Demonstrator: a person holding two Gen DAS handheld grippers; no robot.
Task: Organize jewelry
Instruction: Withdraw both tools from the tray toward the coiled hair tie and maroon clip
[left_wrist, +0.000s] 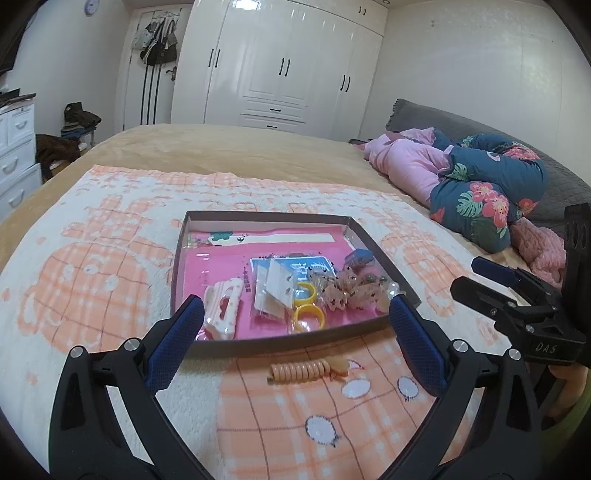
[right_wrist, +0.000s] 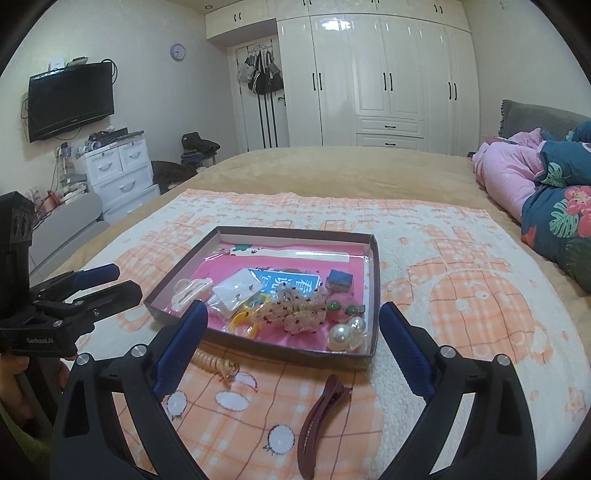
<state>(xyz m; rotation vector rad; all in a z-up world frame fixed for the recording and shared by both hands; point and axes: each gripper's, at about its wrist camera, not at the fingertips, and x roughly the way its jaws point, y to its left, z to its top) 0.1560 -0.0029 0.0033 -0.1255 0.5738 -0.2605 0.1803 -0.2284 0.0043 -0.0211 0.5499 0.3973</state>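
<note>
- Right now I am looking across a bed (right_wrist: 332, 166) with a tan cover, and over it lies a cream towel (right_wrist: 461, 295) printed with orange checks and small white shapes.
- On that towel sits a shallow brown box (right_wrist: 258, 352) with a pink lining, roughly in the middle of both views.
- Inside the box I can see a white hair claw (left_wrist: 223, 310), yellow rings (left_wrist: 308, 314), a small plastic packet (left_wrist: 273, 291), a frilly scrunchie (right_wrist: 299, 314) and pearl pieces (right_wrist: 349, 332) at the near right corner.
- Just outside the box's near wall lies a peach spiral hair tie (left_wrist: 299, 371), flat on the towel.
- Beside it, nearer my right side, a dark red hair clip (right_wrist: 319, 417) rests on the towel, apart from the box.
- My left tool (left_wrist: 295, 321) stands wide with nothing between its blue pads.
- My right tool (right_wrist: 291, 321) is also spread wide and empty.
- Around the bed: a glossy white wardrobe (right_wrist: 388, 81), a wall-mounted television (right_wrist: 70, 99), a round wall clock (right_wrist: 178, 51), white drawers (right_wrist: 118, 166), and a rumpled pink and floral quilt (left_wrist: 480, 184).
</note>
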